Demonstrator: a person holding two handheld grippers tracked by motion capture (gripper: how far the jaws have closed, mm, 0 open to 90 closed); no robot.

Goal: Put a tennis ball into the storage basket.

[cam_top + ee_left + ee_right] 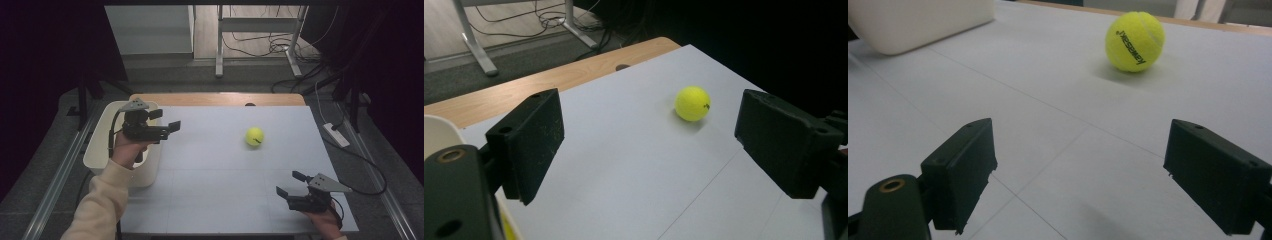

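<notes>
The tennis ball [254, 136] sits alone on the white table [220, 200], right of centre in the high view and well apart from the white bin [102, 131] at the left edge. The left gripper [174, 126] hovers beside the bin, jaws released and pointed at the ball. The right gripper [290, 183], lower right, is also released and empty. I judge nothing is done yet: all 3 steps, reaching, grasping and moving the ball, remain.

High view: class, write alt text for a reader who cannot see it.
A yellow tennis ball lies alone on a white table. The left gripper, open and empty, is held above a white bin at the table's left edge; the right gripper, also open, rests near the front right corner.
</notes>
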